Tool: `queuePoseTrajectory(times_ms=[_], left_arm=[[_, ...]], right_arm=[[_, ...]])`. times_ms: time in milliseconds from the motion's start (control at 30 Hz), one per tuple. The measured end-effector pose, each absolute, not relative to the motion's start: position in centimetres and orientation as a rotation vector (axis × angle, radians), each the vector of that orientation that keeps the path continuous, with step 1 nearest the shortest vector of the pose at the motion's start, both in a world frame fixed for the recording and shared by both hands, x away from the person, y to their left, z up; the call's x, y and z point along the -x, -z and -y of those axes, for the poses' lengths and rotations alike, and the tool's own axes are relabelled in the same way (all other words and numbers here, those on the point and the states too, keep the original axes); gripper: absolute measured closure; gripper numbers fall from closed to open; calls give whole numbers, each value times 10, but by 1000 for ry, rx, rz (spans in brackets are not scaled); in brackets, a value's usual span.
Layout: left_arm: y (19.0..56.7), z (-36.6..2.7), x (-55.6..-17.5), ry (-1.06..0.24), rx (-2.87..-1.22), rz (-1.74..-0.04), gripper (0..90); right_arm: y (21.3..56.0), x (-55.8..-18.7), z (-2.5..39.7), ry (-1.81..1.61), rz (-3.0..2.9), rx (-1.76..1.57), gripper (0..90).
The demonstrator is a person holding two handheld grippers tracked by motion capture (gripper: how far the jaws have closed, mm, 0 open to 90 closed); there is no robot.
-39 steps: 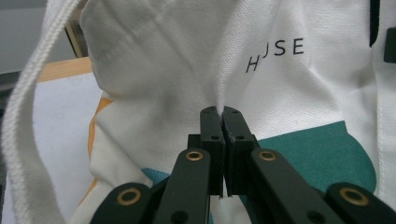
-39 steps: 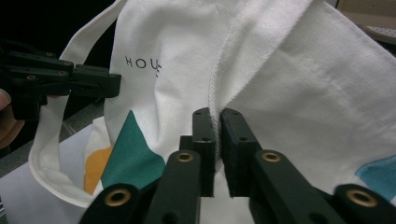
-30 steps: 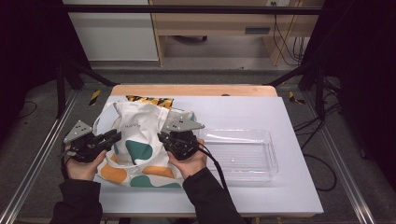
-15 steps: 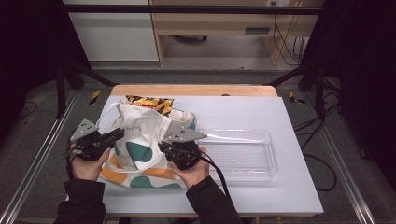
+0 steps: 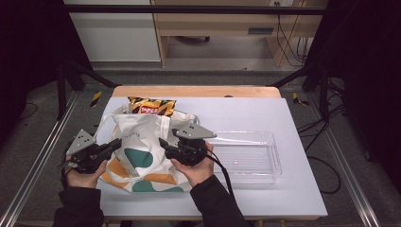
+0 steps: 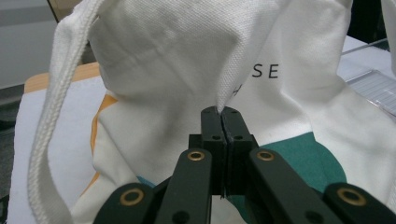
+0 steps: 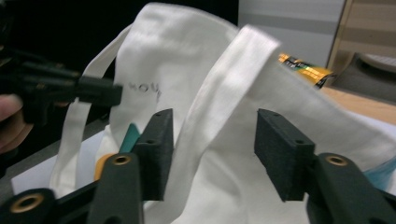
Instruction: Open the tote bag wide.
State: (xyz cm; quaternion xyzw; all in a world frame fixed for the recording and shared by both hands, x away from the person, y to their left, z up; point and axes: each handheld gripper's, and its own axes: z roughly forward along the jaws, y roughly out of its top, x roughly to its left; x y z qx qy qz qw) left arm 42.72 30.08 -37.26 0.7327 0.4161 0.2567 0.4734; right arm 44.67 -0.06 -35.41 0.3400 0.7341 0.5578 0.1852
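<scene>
left gripper (image 6: 222, 112) clenched on a fold of the tote bag (image 5: 142, 142). right gripper (image 7: 212, 140) released, jaws straddling the bag's strap (image 7: 219, 93). chip packet (image 5: 151, 106) at the bag's far edge, clear tray (image 5: 265, 165) just right of bag.

tote bag (image 5: 142, 146): matt woven cloth | tray (image 5: 246, 156): clear glossy plastic | snack packet (image 5: 151, 106): glossy foil

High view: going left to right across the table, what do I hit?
Left gripper → tote bag → right gripper → clear plastic tray.
</scene>
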Motion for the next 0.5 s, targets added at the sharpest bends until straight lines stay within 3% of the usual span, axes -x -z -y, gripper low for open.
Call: queuePoseTrajectory(times_ms=[167, 500], left_arm=[[376, -301, -423, -641, -1812, -1015, 894], [383, -304, -416, -629, -1840, -1012, 894]], right_arm=[[348, -454, 0, -1570, -2018, -967, 353], [342, -469, -12, -1546, -2040, -928, 315]])
